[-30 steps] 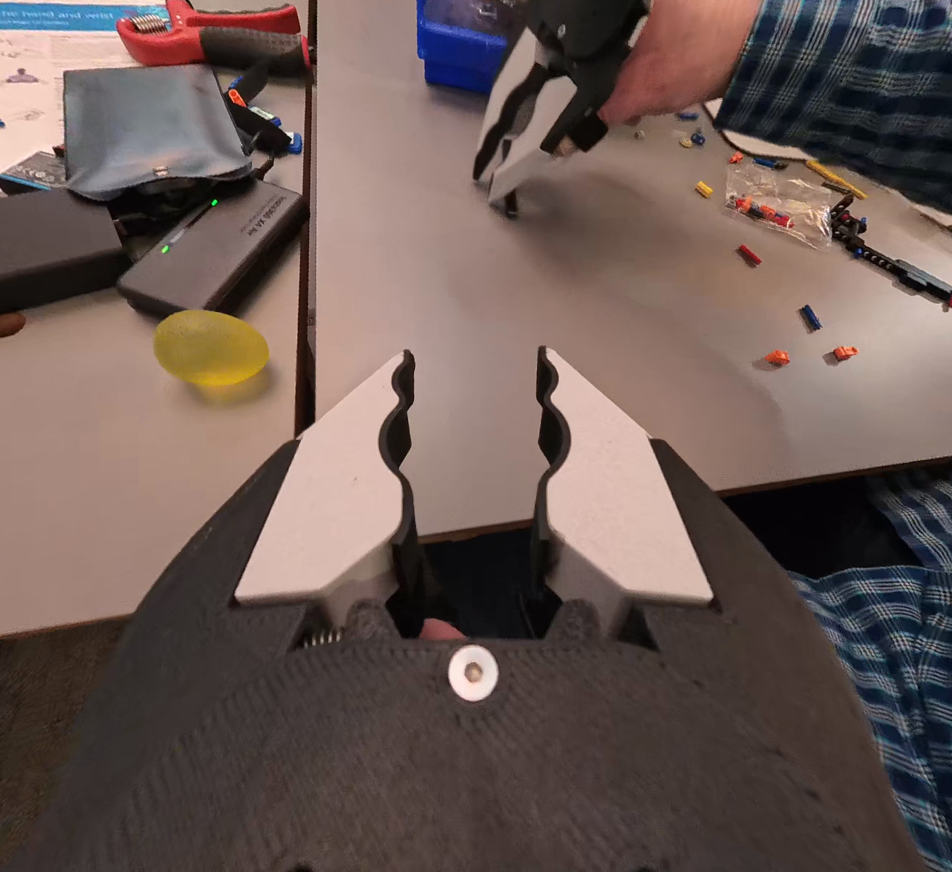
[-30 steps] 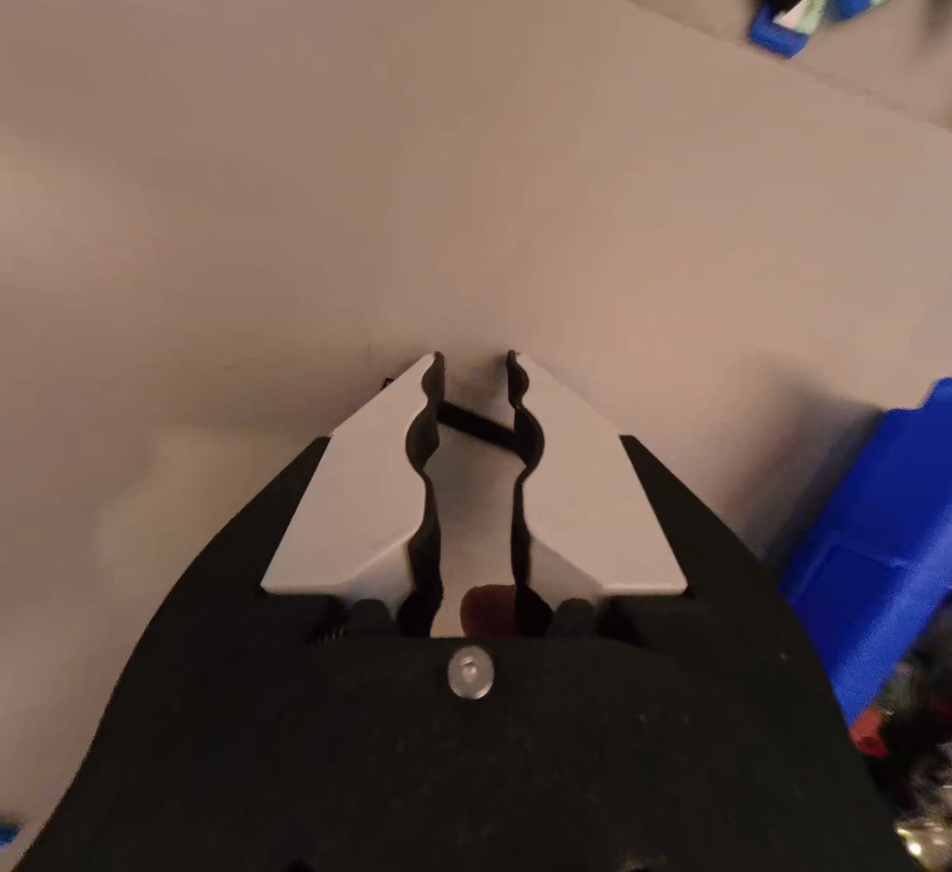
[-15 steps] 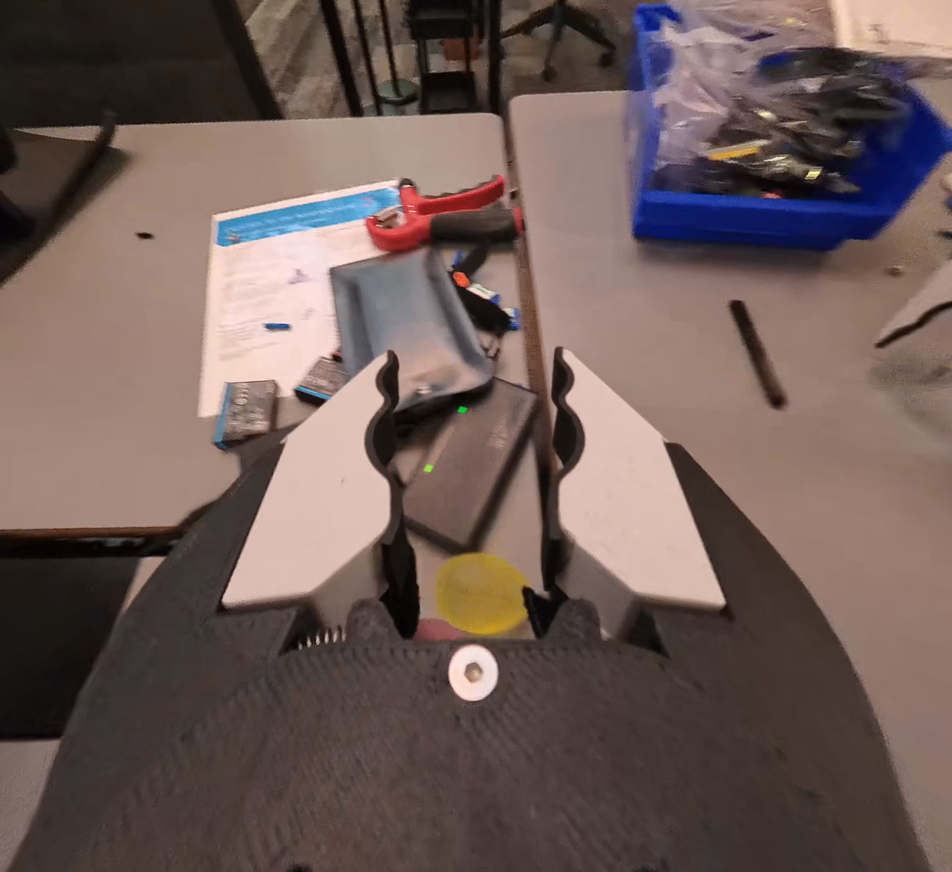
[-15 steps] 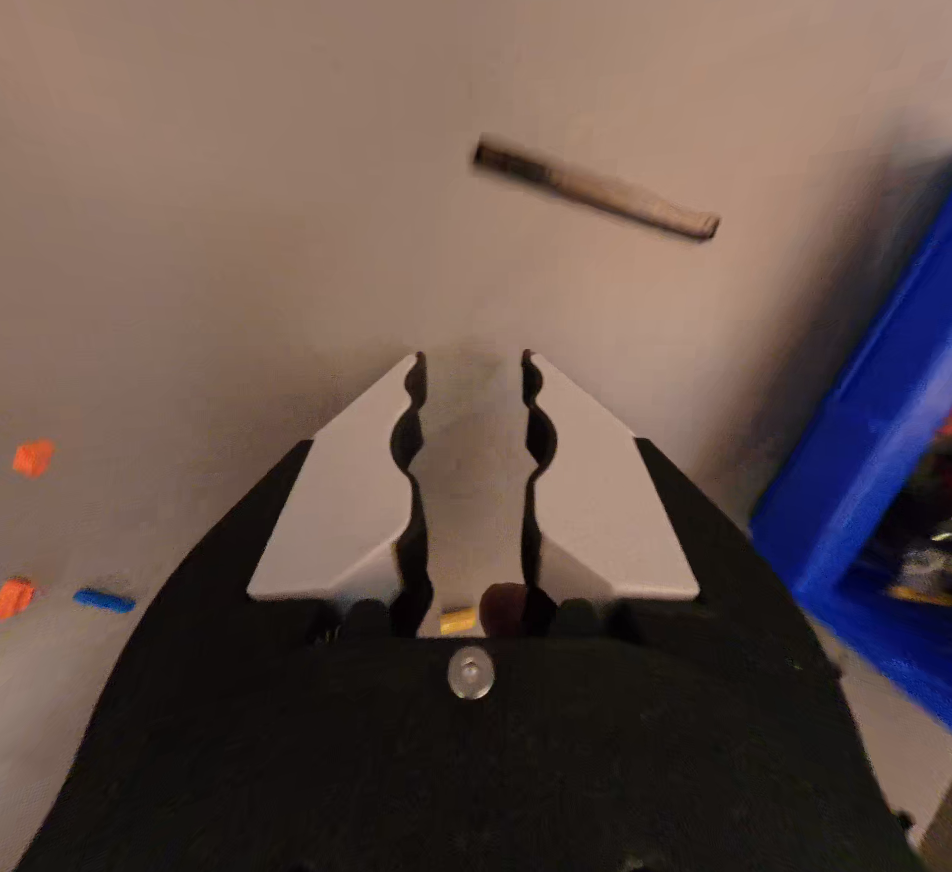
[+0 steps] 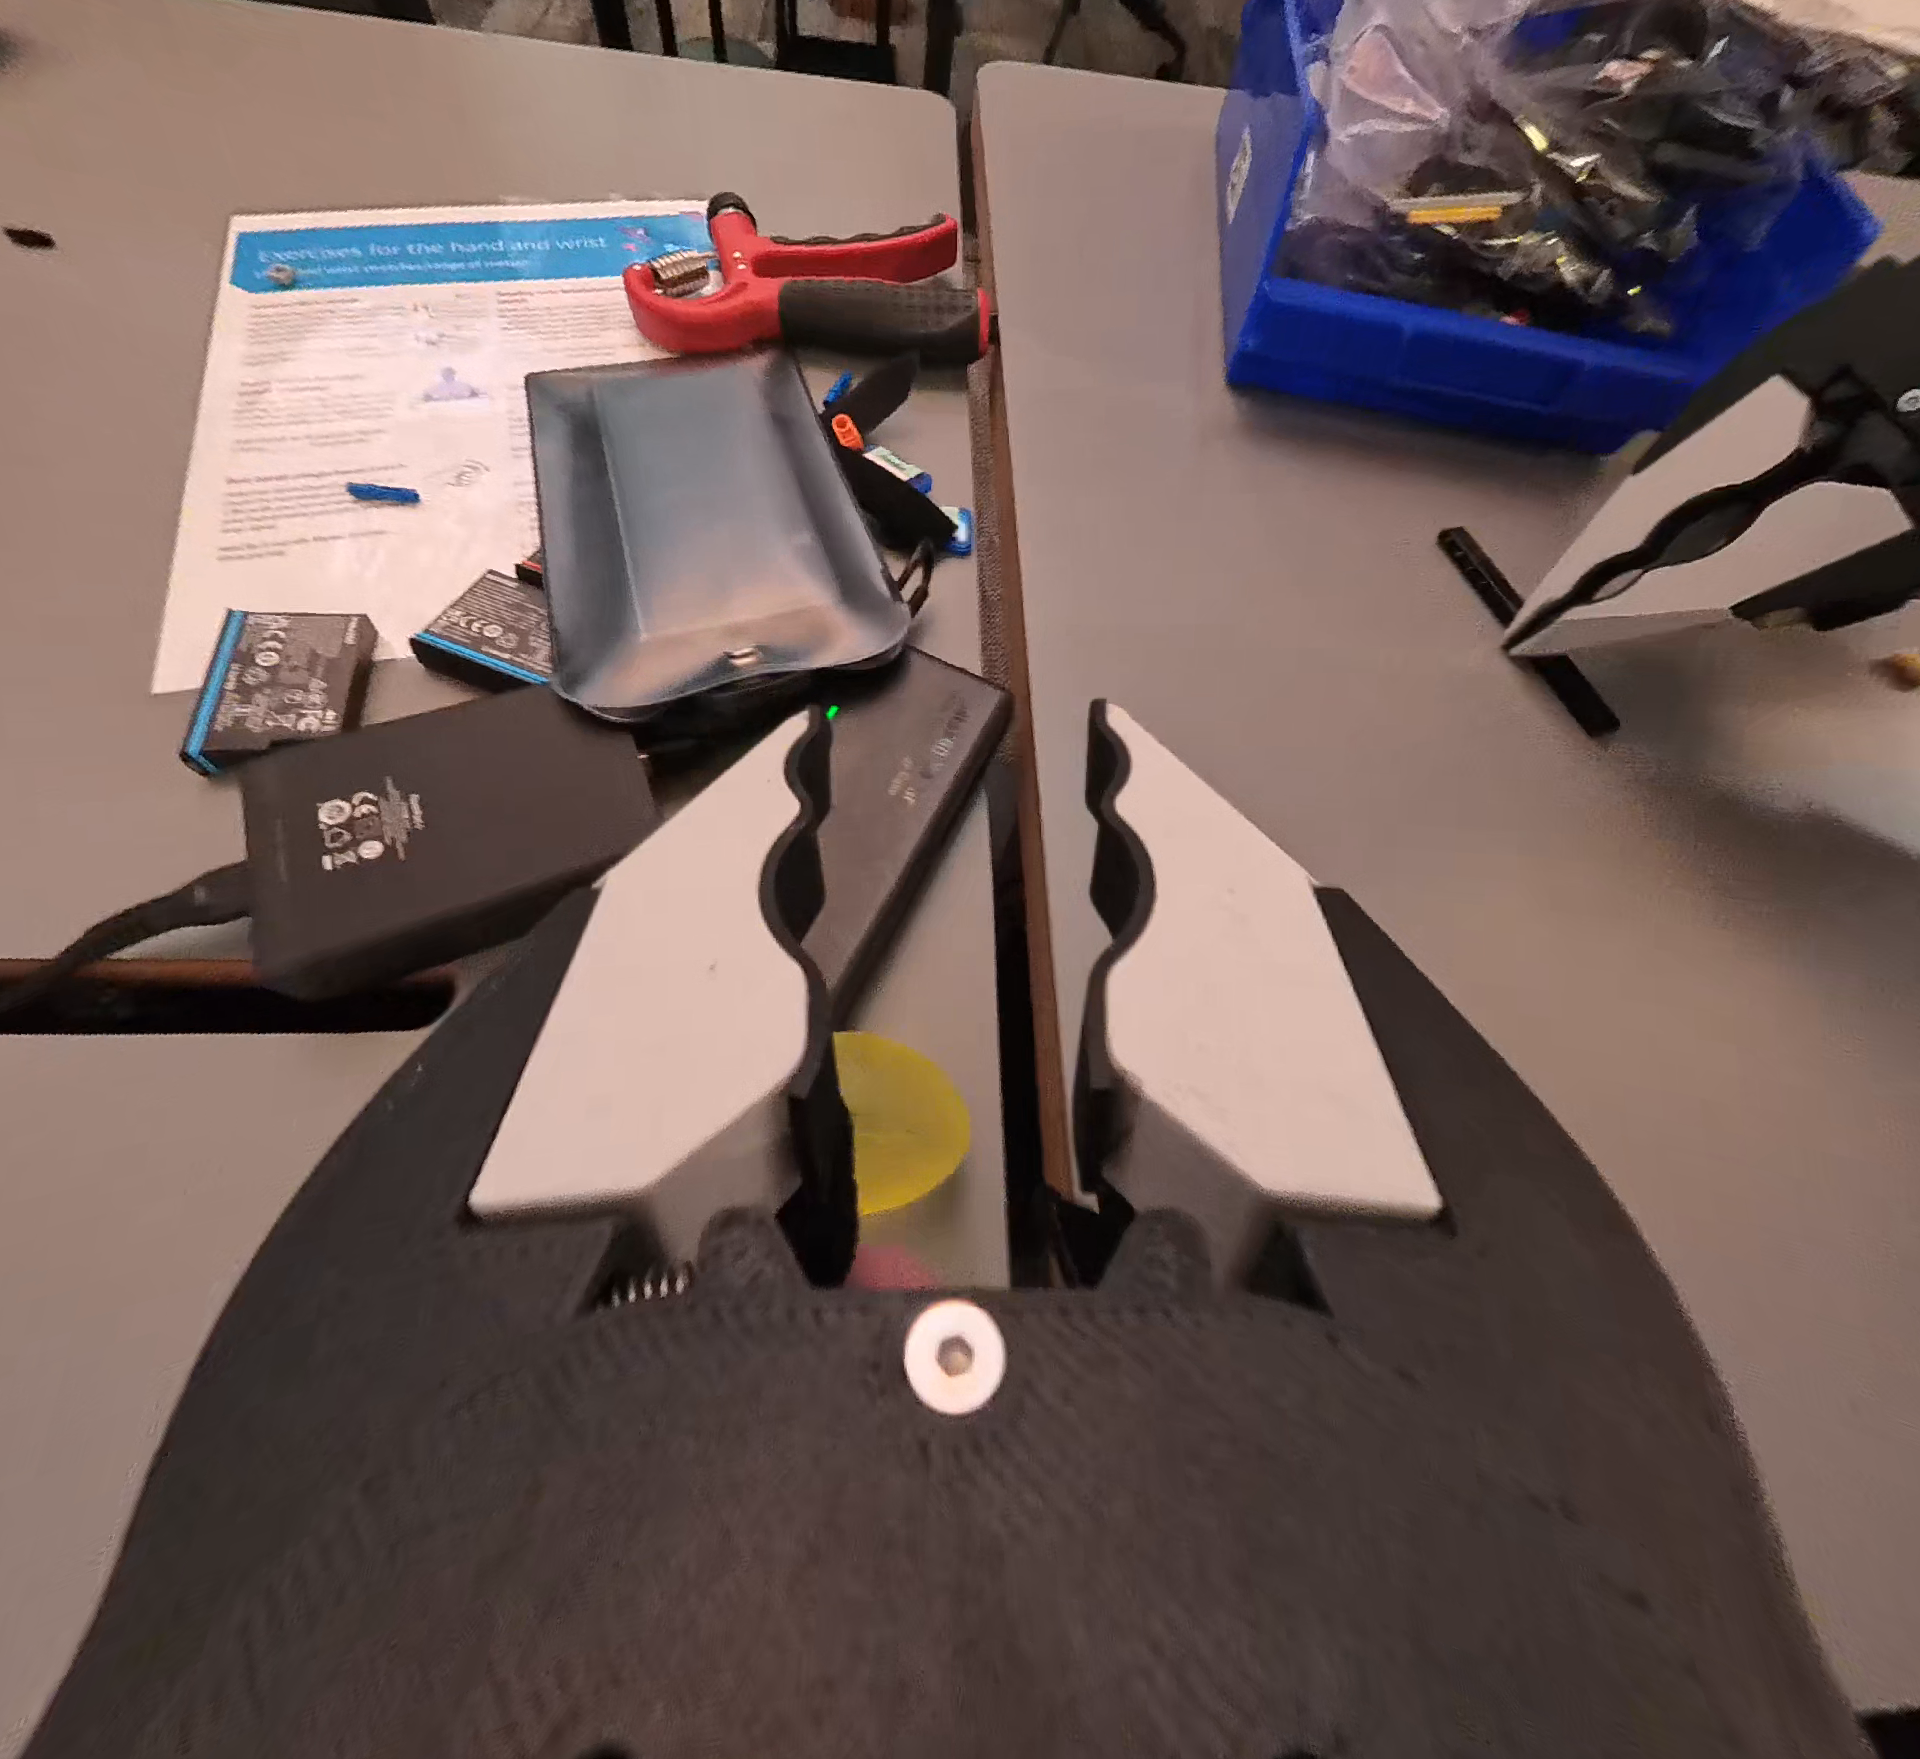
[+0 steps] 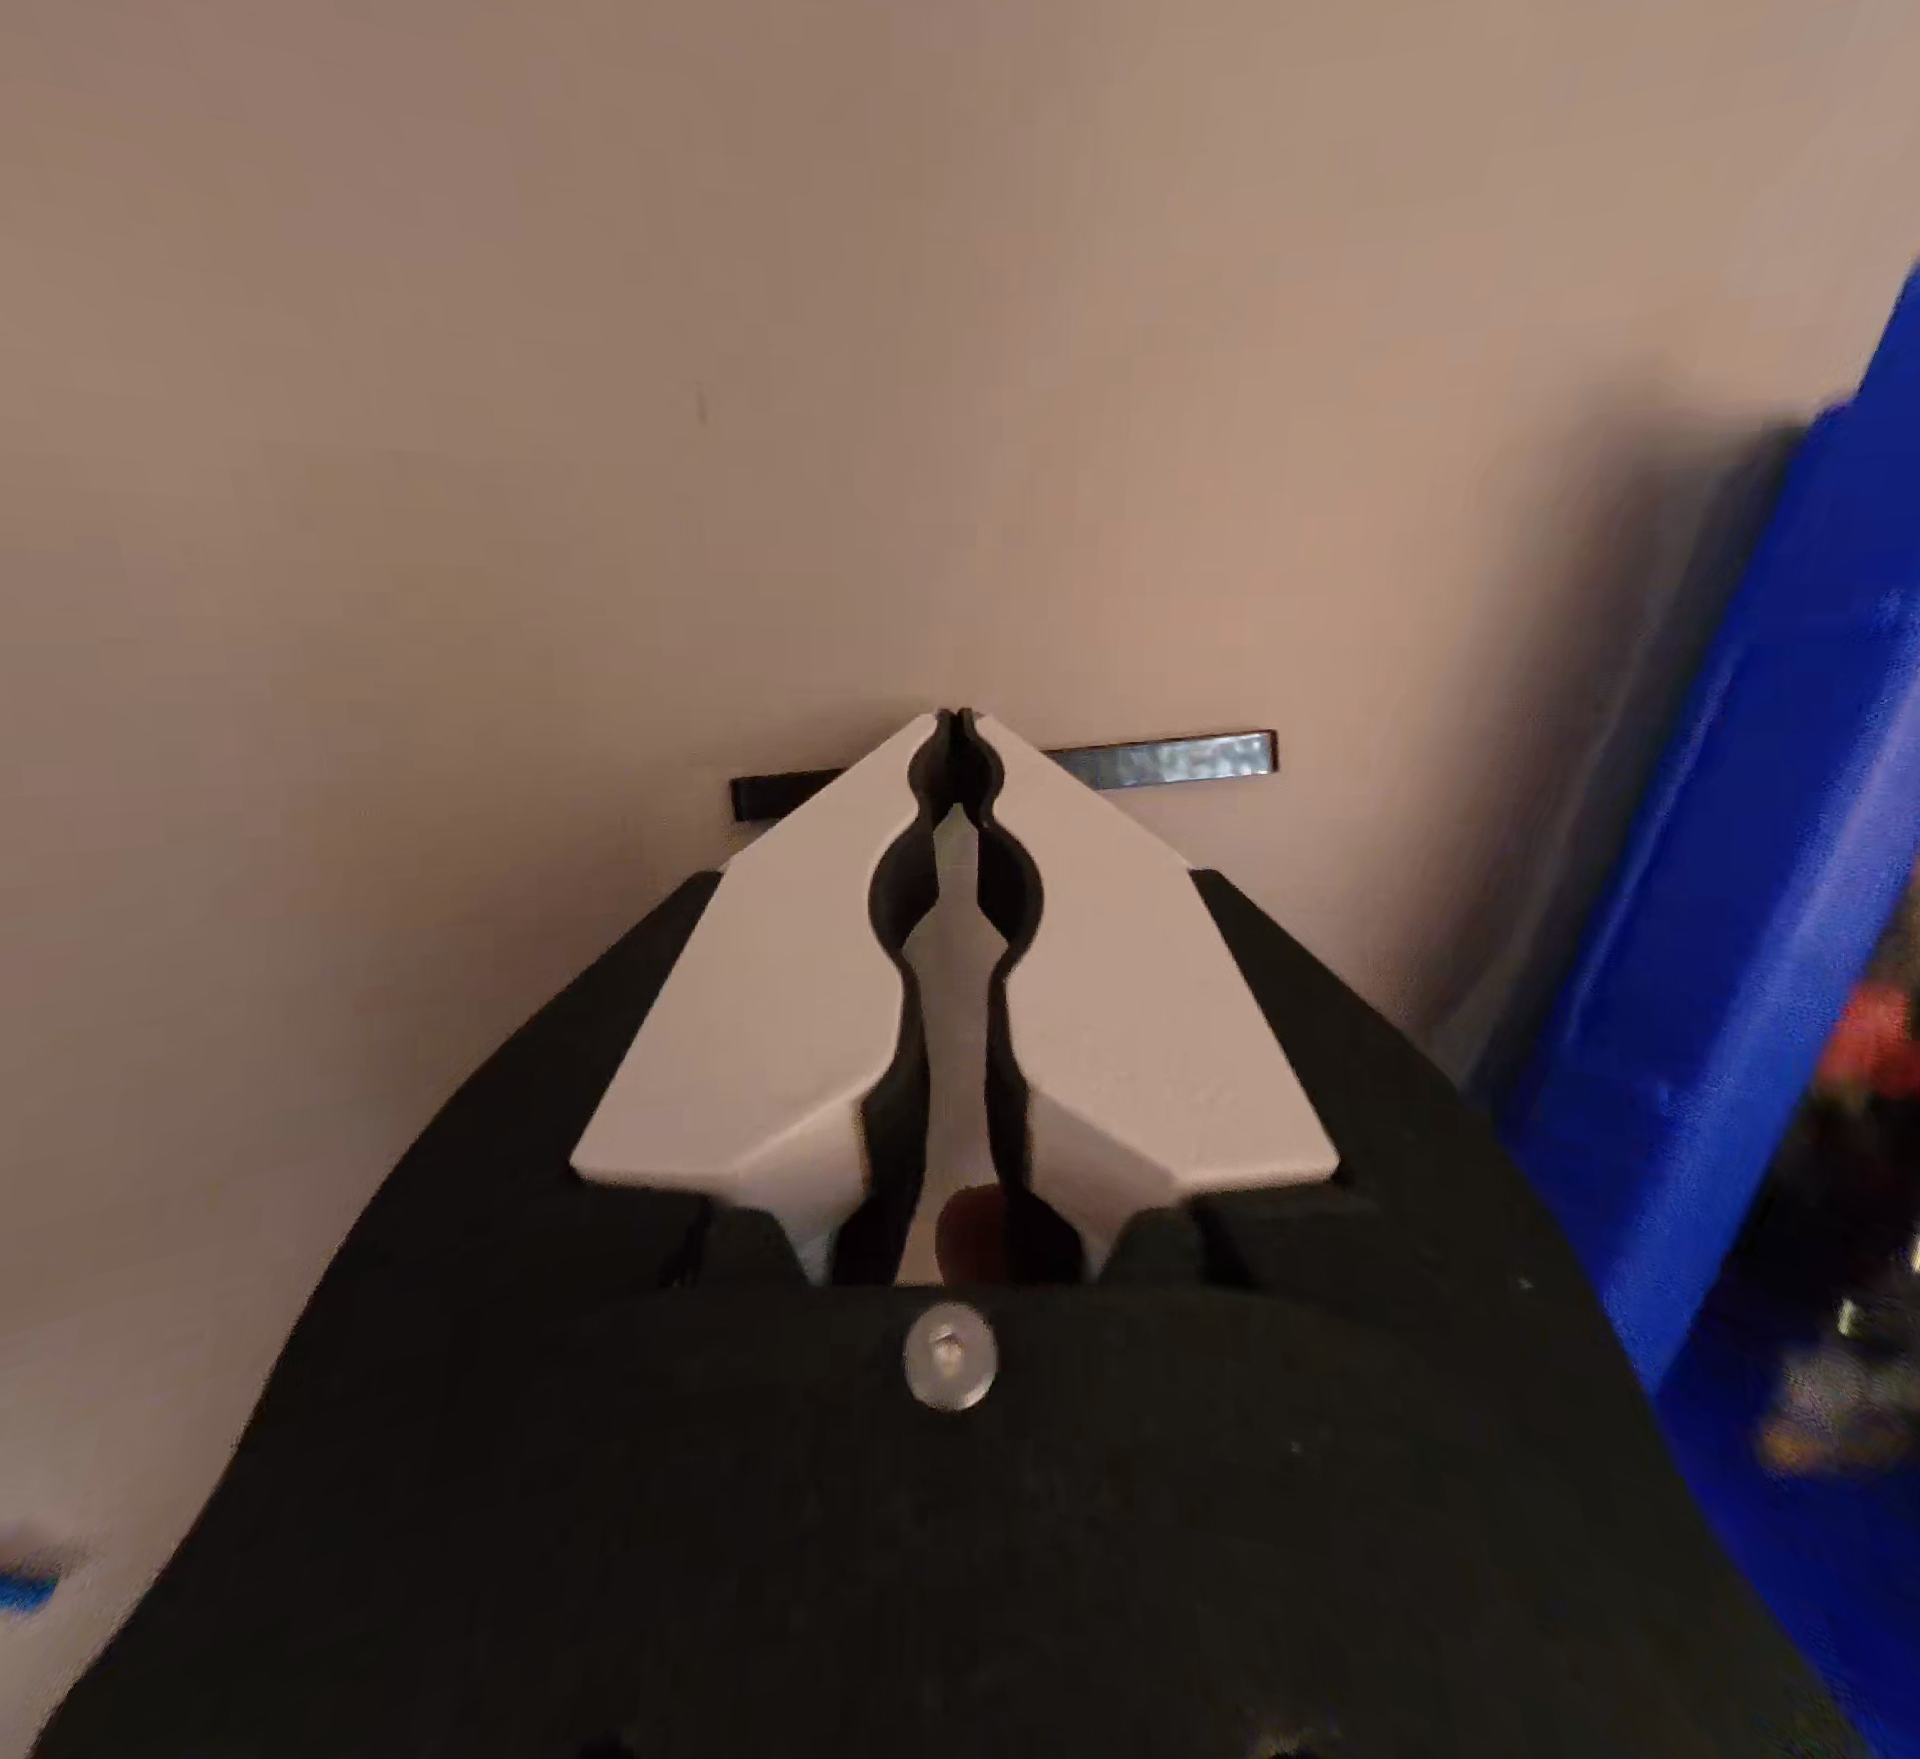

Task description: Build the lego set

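A thin black lego beam [image 5: 1481,571] lies flat on the right grey table [image 5: 1299,670]. In the right wrist view the beam [image 6: 1174,762] runs left to right, and its middle is hidden behind my fingertips. My right gripper [image 6: 954,722] is shut with its tips together, down at the beam. I cannot tell whether it grips it. It also shows at the right edge of the left wrist view [image 5: 1517,639]. My left gripper [image 5: 951,722] is open and empty, held above the seam between the two tables.
A blue bin [image 5: 1455,348] full of bagged parts stands behind the beam; it also shows in the right wrist view [image 6: 1766,878]. On the left table lie a printed sheet [image 5: 312,379], a red hand gripper [image 5: 790,286], a grey pouch [image 5: 696,525], black battery packs [image 5: 436,836] and a yellow ball [image 5: 904,1127]. My hands' fingertips stand some 25 cm from each other.
My right gripper let the beam go onto the table, backed off open, then came back down on it and shut. My left gripper swung left and forward, staying open.
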A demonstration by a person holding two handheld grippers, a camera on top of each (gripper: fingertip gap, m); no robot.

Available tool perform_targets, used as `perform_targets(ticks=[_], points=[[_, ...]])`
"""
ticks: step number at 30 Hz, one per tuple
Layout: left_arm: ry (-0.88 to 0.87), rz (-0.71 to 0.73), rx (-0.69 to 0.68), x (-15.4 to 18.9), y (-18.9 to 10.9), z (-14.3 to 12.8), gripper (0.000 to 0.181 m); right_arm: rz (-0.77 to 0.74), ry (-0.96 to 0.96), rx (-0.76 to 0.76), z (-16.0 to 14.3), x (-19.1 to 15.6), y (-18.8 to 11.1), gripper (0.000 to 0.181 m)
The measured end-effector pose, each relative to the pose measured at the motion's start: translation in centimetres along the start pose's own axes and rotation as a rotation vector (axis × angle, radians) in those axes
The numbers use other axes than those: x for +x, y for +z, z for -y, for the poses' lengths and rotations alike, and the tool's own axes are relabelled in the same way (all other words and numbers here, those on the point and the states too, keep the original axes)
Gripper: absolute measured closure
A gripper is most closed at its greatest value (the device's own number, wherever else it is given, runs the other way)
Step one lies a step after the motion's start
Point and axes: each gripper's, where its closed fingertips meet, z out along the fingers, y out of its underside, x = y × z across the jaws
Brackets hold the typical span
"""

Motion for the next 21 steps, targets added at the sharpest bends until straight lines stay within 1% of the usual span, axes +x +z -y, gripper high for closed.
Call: perform_targets(ticks=[2,4,6,8,9,11,13,14,16,17,18,19,20,21], points=[[-0.014,-0.041,0.009,1.5,-0.3,-0.1,0.137,-0.011,0.013,-0.037,-2.8,-0.4,-1.5,0.181],[-0.012,-0.074,-0.009,3.5,-0.2,-0.6,0.134,-0.017,0.015,-0.08,-5.7,-1.2,-3.0,0.181],[0.01,-0.122,-0.048,6.3,0.3,-1.6,0.126,-0.006,0.038,-0.136,-8.6,-2.2,-4.5,0.181],[0.021,-0.156,-0.114,9.0,1.5,-3.1,0.116,-0.022,0.058,-0.198,-11.1,-2.8,-6.0,0.179],[0.04,-0.173,-0.164,10.3,2.4,-4.2,0.105,-0.041,0.067,-0.203,-11.6,-3.0,-6.6,0.168],[0.076,-0.215,-0.242,13.1,4.4,-6.1,0.082,-0.018,0.119,-0.143,-10.3,-4.2,-7.3,0.143],[0.103,-0.235,-0.274,15.2,6.3,-7.1,0.08,-0.013,0.148,-0.081,-8.1,-5.2,-7.4,0.118],[0.124,-0.248,-0.296,16.2,7.0,-7.5,0.072,-0.022,0.142,-0.051,-6.9,-5.5,-7.3,0.109],[0.144,-0.27,-0.327,17.9,8.1,-7.9,0.06,-0.012,0.15,0.013,-4.5,-6.4,-6.8,0.098],[0.15,-0.27,-0.334,18.3,8.6,-8.0,0.058,0.004,0.161,0.031,-3.7,-7.0,-6.3,0.091],[0.155,-0.235,-0.341,18.2,9.1,-8.1,0.06,0.002,0.163,0.039,-3.1,-7.3,-5.7,0.087],[0.171,-0.14,-0.337,17.3,10.0,-7.9,0.072,-0.012,0.163,0.041,-2.8,-7.4,-5.1,0.082],[0.217,-0.079,-0.352,16.7,10.3,-8.0,0.082,-0.017,0.173,0.041,-2.5,-7.6,-4.4,0.074],[0.232,-0.076,-0.348,16.9,10.5,-7.8,0.079,-0.013,0.191,0.044,-2.3,-7.8,-3.8,0.069]])
